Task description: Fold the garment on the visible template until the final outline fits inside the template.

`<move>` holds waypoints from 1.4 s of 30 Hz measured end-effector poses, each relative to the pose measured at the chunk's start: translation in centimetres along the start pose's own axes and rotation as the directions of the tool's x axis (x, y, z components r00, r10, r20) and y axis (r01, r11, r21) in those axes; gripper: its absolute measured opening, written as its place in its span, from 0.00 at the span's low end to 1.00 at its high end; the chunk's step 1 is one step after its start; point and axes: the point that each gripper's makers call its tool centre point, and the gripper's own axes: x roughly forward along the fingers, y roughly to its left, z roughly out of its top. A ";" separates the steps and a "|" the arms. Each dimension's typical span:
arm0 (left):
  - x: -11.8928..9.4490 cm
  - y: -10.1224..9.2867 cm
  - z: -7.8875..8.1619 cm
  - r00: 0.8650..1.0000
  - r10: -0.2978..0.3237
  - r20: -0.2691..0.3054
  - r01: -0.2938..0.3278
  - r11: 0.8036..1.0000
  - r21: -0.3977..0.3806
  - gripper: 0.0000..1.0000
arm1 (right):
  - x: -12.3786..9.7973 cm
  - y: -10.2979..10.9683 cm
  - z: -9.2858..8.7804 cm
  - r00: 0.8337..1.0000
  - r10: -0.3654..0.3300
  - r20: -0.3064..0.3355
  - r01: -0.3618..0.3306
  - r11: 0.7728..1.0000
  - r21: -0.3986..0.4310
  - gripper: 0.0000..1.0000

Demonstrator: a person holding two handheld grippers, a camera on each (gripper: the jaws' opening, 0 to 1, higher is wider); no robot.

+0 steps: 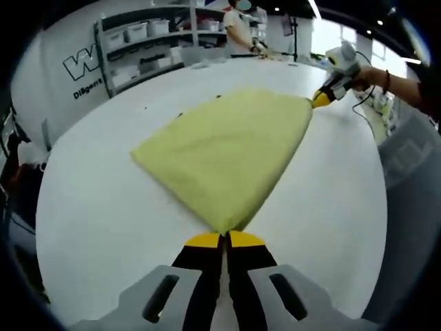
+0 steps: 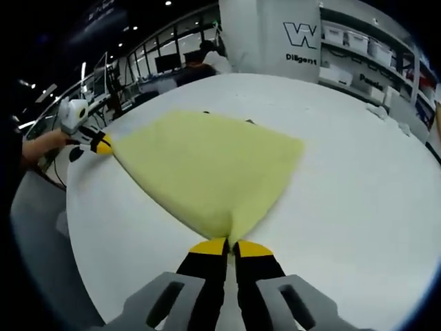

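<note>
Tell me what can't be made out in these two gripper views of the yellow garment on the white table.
- Template: the garment covers it in both views; small dark marks peek out at its far edge, so fit cannot be judged.
- Layers of the fold: hidden beneath the top layer.
- Pinched corners: tucked between the left gripper and right gripper jaws.
- Wall lettering: cut off by shelving; small print blurred.
- Shelf bins: contents too small.

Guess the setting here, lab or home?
Likely a lab or demo workshop, not a home: metal shelving with storage bins, a logo-printed wall, and a large white table where a yellow garment is pinched by each hand-held gripper.
</note>
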 end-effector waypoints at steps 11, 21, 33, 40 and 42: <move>-0.9 -0.9 -1.3 1.000 -0.004 -0.001 0.004 0.999 -0.035 0.00 | -0.4 0.8 -0.7 1.000 0.004 -0.019 -0.004 1.000 -0.010 0.00; -1.6 -1.3 -2.1 1.000 0.001 -0.007 -0.001 0.999 -0.053 0.00 | -0.6 1.7 -1.3 0.999 0.012 -0.040 -0.013 1.000 -0.016 0.00; -1.4 -1.1 -2.0 1.000 0.016 0.003 -0.015 0.984 -0.178 0.02 | 0.0 1.6 -1.6 0.997 -0.011 -0.075 0.014 0.999 0.037 0.00; -1.7 -1.1 -2.0 1.000 0.022 0.005 -0.020 0.976 -0.218 0.20 | -0.5 1.4 -1.1 0.997 -0.039 -0.070 0.044 0.997 0.070 0.08; -2.1 -1.0 -2.0 0.999 0.034 0.008 -0.032 0.974 -0.224 0.26 | -0.8 1.3 -0.7 0.997 -0.051 -0.059 0.056 0.994 0.093 0.22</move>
